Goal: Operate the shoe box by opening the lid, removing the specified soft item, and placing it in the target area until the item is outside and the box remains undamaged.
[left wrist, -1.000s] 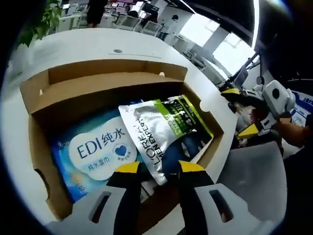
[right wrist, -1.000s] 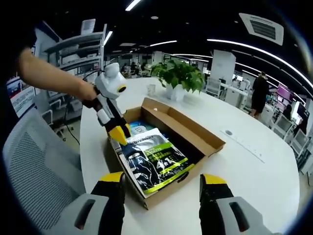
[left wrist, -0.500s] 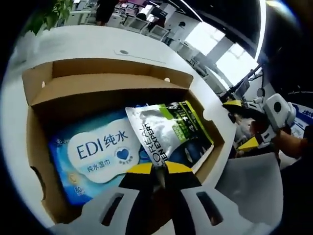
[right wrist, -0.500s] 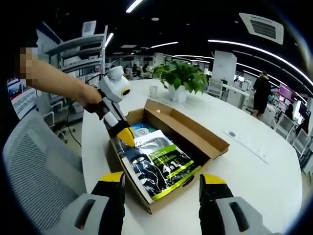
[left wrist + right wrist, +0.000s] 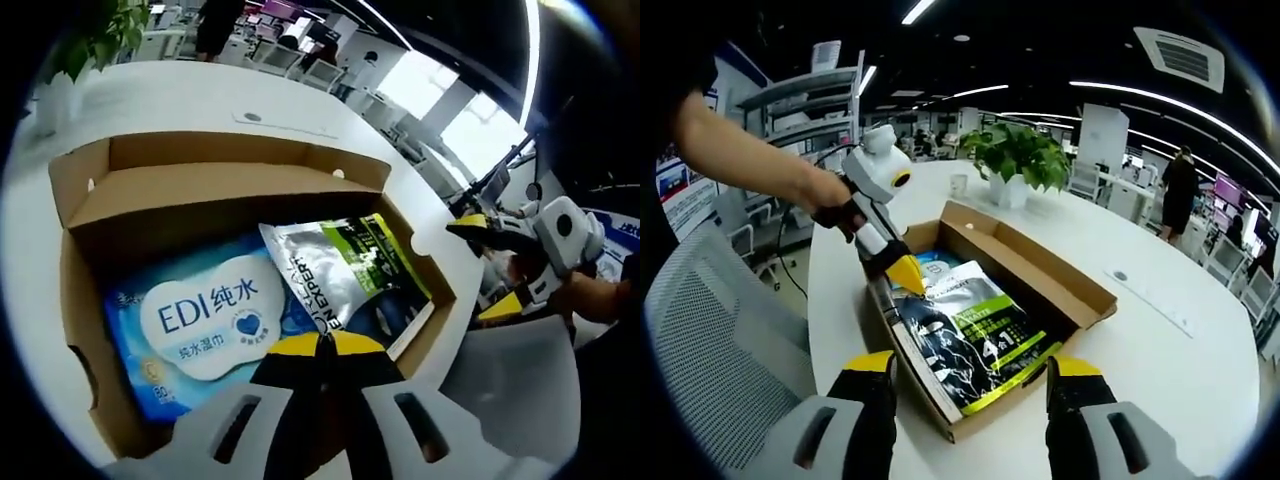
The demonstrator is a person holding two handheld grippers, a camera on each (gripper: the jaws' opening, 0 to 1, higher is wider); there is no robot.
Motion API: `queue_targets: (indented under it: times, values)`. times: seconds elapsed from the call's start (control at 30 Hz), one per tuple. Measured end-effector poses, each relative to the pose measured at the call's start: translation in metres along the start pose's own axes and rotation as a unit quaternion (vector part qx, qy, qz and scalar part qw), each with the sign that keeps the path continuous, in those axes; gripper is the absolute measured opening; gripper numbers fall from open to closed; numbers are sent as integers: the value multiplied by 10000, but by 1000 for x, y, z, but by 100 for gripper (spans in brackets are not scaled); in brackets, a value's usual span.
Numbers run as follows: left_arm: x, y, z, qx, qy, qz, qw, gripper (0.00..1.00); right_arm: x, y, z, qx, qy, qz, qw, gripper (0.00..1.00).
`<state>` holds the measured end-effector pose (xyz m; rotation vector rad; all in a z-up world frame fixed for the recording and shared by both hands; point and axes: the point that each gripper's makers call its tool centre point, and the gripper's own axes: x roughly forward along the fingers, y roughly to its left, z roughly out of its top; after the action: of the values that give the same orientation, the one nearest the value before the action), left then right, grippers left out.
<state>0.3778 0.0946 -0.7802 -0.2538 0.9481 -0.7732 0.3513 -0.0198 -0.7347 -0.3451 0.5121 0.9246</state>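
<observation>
Left gripper view
left gripper (image 5: 321,345): yellow tips pressed together, pinching the near edge of the silver pouch
silver pouch (image 5: 345,272): soft sachet, silver with green and dark print, inside the shoe box, lying partly over the blue pack
blue pack (image 5: 195,320): blue wet-wipe pack with white label, flat on the box floor, left of the pouch
shoe box (image 5: 215,180): brown cardboard, open, flap folded back on the far side, on the white table (image 5: 200,95)
right gripper (image 5: 487,263): off to the right of the box, yellow tips apart

Right gripper view
right gripper (image 5: 970,370): jaws spread wide, holding nothing, near the box's near end
left gripper (image 5: 902,272): held by a hand (image 5: 825,200), tip down inside the box on the pouch's edge
silver pouch (image 5: 975,335): in the box, near end tilted over the box edge
shoe box (image 5: 1045,265): open on the white table (image 5: 1160,360)
plant (image 5: 1015,155): potted, on the table beyond the box
chair (image 5: 715,350): grey mesh, left of the table
</observation>
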Motion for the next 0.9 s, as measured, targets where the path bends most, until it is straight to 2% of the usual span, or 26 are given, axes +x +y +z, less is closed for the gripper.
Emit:
queue_targets:
  times: [0.37, 0.9]
  values:
    - [-11, -7, 19, -100, -179, 75, 9998, 0, 9, 0, 6, -127, -2, -54, 9999, 56]
    - [-17, -18, 37, -167, -145, 200, 9996, 0, 31, -1, 9, -133, 47, -71, 9999, 49]
